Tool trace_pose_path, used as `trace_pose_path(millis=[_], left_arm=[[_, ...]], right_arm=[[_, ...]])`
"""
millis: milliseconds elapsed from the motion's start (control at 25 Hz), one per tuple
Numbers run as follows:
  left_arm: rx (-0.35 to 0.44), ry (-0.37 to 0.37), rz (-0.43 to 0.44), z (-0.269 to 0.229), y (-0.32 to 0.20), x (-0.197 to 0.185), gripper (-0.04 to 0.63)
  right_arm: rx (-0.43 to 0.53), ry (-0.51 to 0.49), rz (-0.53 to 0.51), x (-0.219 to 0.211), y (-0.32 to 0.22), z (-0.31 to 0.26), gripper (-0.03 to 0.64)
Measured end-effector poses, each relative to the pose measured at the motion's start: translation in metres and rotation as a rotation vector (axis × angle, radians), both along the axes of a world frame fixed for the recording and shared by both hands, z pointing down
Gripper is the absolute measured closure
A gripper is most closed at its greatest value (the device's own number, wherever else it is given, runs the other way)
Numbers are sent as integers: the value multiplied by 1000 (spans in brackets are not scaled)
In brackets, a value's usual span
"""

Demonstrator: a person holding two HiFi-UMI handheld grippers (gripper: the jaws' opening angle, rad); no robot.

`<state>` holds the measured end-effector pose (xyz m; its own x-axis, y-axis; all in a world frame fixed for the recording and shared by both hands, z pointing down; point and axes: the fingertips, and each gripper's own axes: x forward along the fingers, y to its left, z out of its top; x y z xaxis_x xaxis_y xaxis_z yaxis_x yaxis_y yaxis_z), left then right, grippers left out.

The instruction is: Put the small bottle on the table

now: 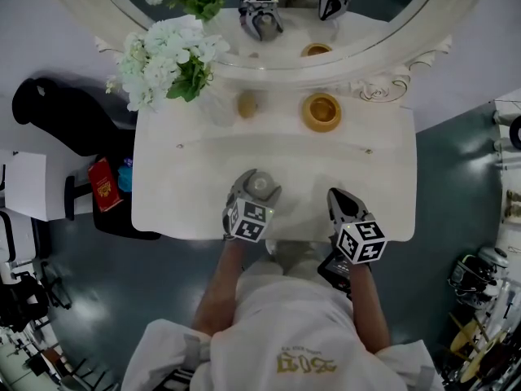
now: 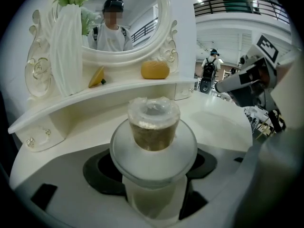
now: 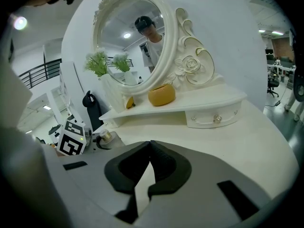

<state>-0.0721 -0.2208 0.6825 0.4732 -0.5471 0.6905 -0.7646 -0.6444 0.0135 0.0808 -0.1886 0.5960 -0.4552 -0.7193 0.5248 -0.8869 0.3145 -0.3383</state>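
The small bottle has a clear cap and amber contents. It stands upright between the jaws of my left gripper, which is shut on it over the front middle of the white dressing table. In the left gripper view the bottle fills the centre and the left gripper clamps its wide clear body. I cannot tell whether its base touches the tabletop. My right gripper hovers at the table's front right with its jaws closed on nothing; the right gripper shows its pads pressed together.
A raised shelf at the back carries a yellow bowl, a small yellowish object and a white vase of flowers under an oval mirror. A dark chair and a red item stand left of the table.
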Motion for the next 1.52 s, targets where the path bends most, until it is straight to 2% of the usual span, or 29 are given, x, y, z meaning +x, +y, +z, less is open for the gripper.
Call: trace_pose_path(millis=[680,880,1040,1240,1440,1520], left_arm=[[17,-7,-50,-5,7,-14,218],[23,33,-81,-17,16,-21,219],[23,110,-146,-32,23,-30,225],[52,175,-191,-60,30,-42,257],[120,268,-232,-101,38,-53,336],[173,272,-222,-117,44,-55,389]], right_arm=[[57,7,3,-4,17,-23,603],[101,16,15,-5,25,-38,603],[134,20,21,-8,29,-48,603],[172,20,-1,-23,36,-58,604],[202,15,-30,-36,46,-68,604],[211,14,-39,-40,49,-70,604]])
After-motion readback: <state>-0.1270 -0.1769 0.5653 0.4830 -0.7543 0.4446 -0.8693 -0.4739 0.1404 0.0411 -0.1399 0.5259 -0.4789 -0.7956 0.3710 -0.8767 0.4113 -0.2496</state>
